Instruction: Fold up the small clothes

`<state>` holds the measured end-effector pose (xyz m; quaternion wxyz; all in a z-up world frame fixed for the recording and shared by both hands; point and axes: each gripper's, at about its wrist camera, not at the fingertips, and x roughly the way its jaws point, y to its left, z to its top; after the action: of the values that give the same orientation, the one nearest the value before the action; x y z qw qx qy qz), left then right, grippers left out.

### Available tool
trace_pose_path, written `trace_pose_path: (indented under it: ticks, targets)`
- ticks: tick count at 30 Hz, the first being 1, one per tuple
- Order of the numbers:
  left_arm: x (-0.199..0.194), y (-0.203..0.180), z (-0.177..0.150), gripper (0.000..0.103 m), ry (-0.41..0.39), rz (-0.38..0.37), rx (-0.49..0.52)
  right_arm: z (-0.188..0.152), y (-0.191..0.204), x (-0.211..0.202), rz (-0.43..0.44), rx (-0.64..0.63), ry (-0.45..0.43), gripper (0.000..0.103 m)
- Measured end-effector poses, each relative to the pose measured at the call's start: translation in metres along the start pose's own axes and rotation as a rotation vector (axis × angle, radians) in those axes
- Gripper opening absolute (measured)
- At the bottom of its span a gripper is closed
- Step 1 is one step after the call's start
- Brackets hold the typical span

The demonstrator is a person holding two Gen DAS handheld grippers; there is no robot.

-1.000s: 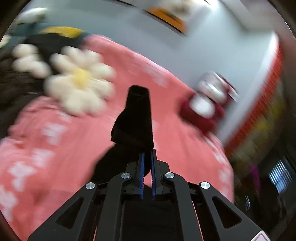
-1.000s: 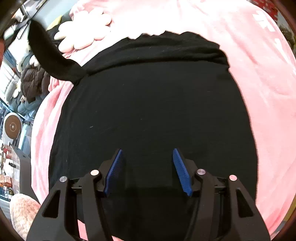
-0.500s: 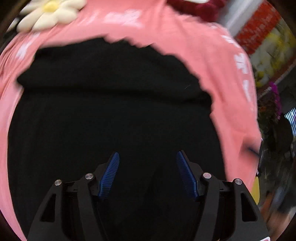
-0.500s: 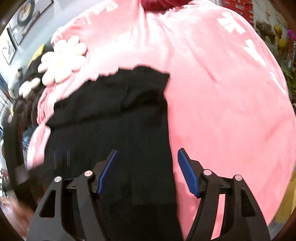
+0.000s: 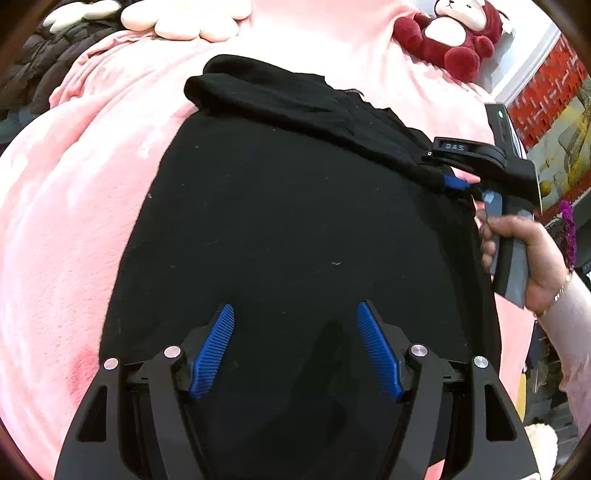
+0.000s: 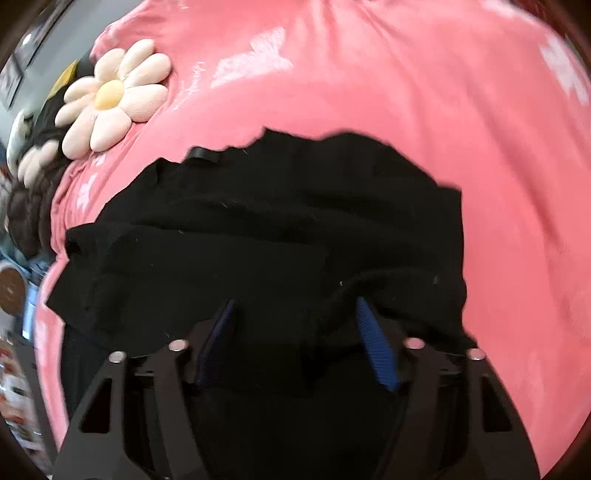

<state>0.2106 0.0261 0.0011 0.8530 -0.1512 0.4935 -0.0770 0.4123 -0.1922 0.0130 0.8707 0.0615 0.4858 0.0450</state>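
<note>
A second ago the left tongs (image 5: pixel 295 347) pinched the black garment's (image 5: pixel 295 229) sleeve aloft; now they hang released above the garment spread on the pink bed (image 5: pixel 66 221), while the right tongs (image 6: pixel 295 343), just closing, gather its edge, likely for the next fold.

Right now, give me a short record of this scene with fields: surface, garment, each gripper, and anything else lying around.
surface: pink blanket
garment: black garment spread on the blanket, far edge folded over
left gripper: open above the garment, nothing between its pads, jaws just opened further
right gripper: at the garment's right edge, cloth bunched between its jaws, which have just been closing; grip not clear
hand: holds the right gripper's handle
other items: red plush toy, flower cushion
</note>
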Motion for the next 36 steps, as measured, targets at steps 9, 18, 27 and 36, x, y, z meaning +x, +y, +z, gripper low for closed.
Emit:
trace_pose_path:
  ticks: [9, 18, 27, 36]
  targets:
    - [0.003, -0.003, -0.001, 0.075, -0.005, 0.007, 0.054, 0.062, -0.008, -0.105, 0.052, -0.030, -0.282, 0.011]
    - [0.008, -0.017, -0.001, 0.077, -0.013, 0.046, 0.087, 0.014, -0.055, -0.008, -0.025, -0.046, 0.041, 0.033]
    - [0.002, -0.008, 0.010, 0.077, -0.032, -0.014, 0.008, -0.014, -0.060, -0.064, 0.035, -0.047, -0.061, 0.052]
    - [0.024, -0.103, 0.098, 0.079, -0.120, -0.023, 0.260, -0.091, -0.101, -0.057, 0.080, 0.082, 0.093, 0.050]
